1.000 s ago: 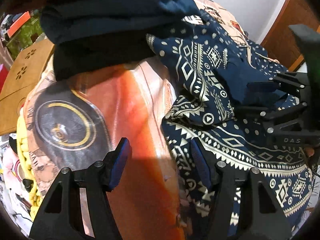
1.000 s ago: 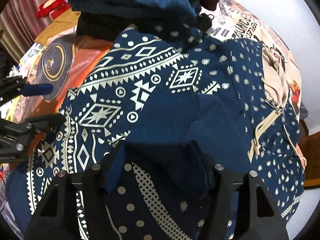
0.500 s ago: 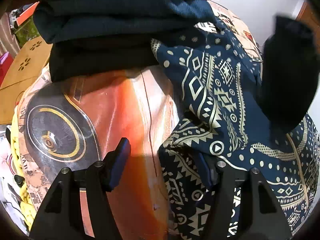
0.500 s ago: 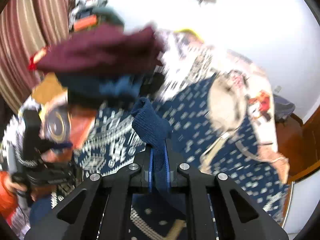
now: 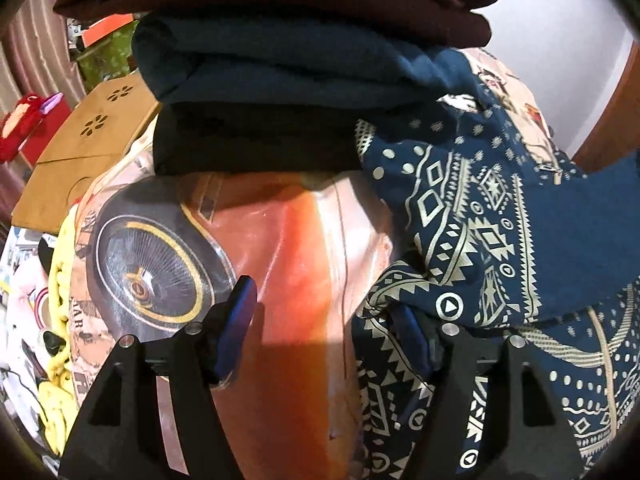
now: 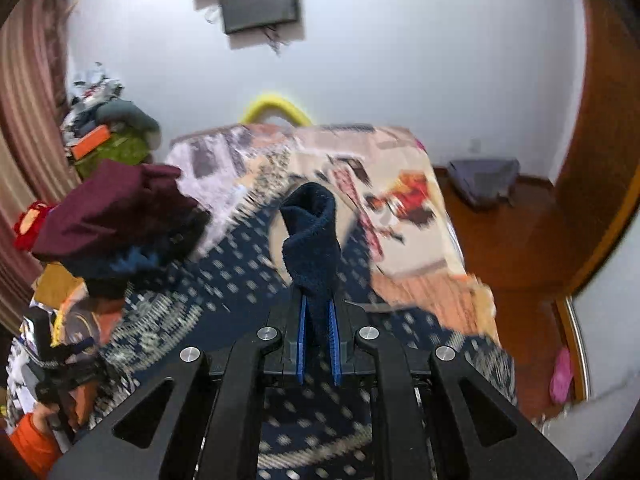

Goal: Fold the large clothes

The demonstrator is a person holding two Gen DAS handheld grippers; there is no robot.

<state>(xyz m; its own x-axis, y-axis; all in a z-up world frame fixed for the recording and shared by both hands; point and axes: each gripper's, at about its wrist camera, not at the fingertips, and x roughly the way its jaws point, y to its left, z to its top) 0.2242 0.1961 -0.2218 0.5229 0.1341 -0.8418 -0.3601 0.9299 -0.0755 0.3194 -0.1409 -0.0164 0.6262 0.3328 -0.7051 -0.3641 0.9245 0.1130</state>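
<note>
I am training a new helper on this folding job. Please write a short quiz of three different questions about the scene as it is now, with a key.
1. True or false: the right gripper is shut on dark blue cloth.
2. Which folded garment lies on top of the stack? A) maroon B) black C) yellow
3. Fill in: the left gripper has its fingers ____, over the edge of the patterned garment.

Key: 1 true; 2 A; 3 open. The left fingers have just been opening, and the patterned cloth covers the tip of one finger, but nothing is pinched between them.
</note>
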